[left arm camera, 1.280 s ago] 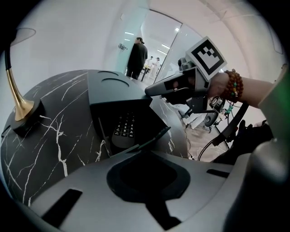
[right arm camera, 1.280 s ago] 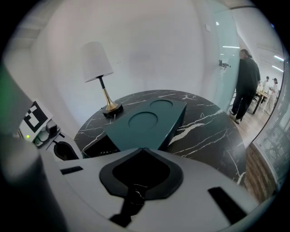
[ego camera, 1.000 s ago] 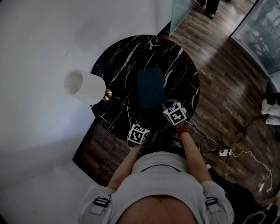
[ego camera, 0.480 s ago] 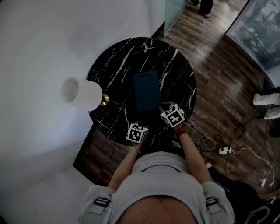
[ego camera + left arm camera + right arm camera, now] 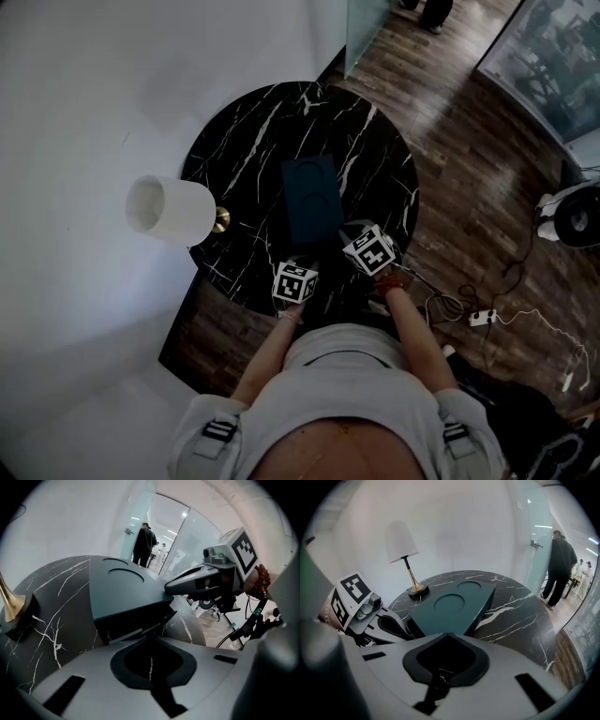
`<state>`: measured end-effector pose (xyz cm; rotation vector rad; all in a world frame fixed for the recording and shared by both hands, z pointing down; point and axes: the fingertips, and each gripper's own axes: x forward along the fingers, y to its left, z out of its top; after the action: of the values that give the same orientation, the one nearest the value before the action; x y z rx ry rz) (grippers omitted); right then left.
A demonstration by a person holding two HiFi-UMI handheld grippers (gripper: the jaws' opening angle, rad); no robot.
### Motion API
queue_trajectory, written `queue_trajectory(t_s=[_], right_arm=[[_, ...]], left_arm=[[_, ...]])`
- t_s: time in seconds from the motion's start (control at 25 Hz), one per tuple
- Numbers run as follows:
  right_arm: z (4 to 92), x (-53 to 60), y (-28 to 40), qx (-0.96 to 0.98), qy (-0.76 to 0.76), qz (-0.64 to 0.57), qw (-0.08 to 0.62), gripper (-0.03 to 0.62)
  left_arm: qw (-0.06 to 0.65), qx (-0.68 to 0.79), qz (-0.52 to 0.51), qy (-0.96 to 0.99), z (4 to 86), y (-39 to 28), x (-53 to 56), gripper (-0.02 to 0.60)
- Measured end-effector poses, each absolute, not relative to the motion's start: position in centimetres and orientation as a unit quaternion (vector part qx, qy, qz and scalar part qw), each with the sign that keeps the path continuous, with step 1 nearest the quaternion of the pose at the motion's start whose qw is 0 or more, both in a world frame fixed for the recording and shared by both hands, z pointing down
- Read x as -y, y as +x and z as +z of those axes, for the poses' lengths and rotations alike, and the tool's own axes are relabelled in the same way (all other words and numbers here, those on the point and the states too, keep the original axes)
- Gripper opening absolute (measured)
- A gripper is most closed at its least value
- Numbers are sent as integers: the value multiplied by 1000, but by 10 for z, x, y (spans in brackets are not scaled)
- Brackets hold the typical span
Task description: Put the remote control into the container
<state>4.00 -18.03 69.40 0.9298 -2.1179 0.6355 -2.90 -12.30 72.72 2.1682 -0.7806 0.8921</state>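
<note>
The container is a dark teal box [image 5: 312, 197] with two round recesses in its lid, lying mid-table on a round black marble table [image 5: 253, 141]. No remote control shows in any view. My left gripper [image 5: 302, 262] is shut and empty, its tip close to the box's near end [image 5: 122, 588], where a dark slot runs under the lid. My right gripper [image 5: 347, 232] is at the box's near right corner [image 5: 454, 604], jaws together with nothing between them. Each gripper view shows the other gripper: the right gripper [image 5: 187, 581] and the left gripper [image 5: 389, 623].
A white-shaded lamp [image 5: 169, 211] with a brass base [image 5: 11, 604] stands at the table's left edge, against a white wall. Wooden floor with a power strip [image 5: 483, 317] and cables lies to the right. A person [image 5: 560, 559] stands by a glass partition beyond the table.
Both grippers stay almost where they were at the box's near end. The head view has drifted slightly, so the table sits a little further left and up.
</note>
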Motion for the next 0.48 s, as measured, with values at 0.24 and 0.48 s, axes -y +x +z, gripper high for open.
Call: queue_trajectory(t_s=[0.24, 0.48], right_arm=[[696, 181, 41, 823, 358, 249, 364, 14], [698, 182, 42, 820, 363, 246, 369, 14]], left_arm=[[332, 303, 332, 829, 727, -26, 133, 6], [332, 309, 322, 831, 728, -24, 140, 6]])
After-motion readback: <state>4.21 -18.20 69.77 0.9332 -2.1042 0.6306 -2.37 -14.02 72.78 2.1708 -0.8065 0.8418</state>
